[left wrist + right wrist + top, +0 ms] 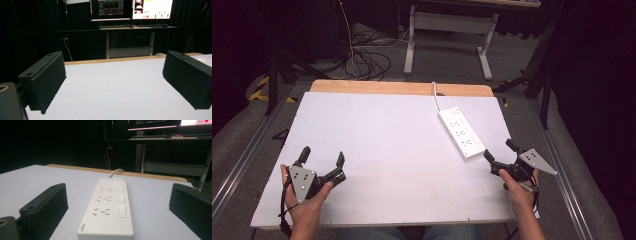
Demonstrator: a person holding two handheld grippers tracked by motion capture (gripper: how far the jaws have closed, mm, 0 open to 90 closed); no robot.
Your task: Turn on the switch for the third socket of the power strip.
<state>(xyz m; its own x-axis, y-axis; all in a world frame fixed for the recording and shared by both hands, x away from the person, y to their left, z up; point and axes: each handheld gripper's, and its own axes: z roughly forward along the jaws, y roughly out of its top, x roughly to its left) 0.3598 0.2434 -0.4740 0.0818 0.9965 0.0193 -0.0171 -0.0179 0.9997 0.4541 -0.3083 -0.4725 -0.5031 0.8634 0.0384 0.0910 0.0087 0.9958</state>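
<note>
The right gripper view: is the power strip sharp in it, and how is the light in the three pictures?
Right gripper view: the power strip is fairly sharp and evenly lit, without glare; the black jaws at the edges look soft. High view: the white table is bright, the room around it nearly black. Left gripper view: the far monitors are overexposed, and the background is dark.

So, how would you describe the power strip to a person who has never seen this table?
Find the white table and look at its far right part. The power strip lies flat there, just ahead of the open right gripper. It is a long white bar with three socket rows, and a white cable runs off the far edge.
</note>
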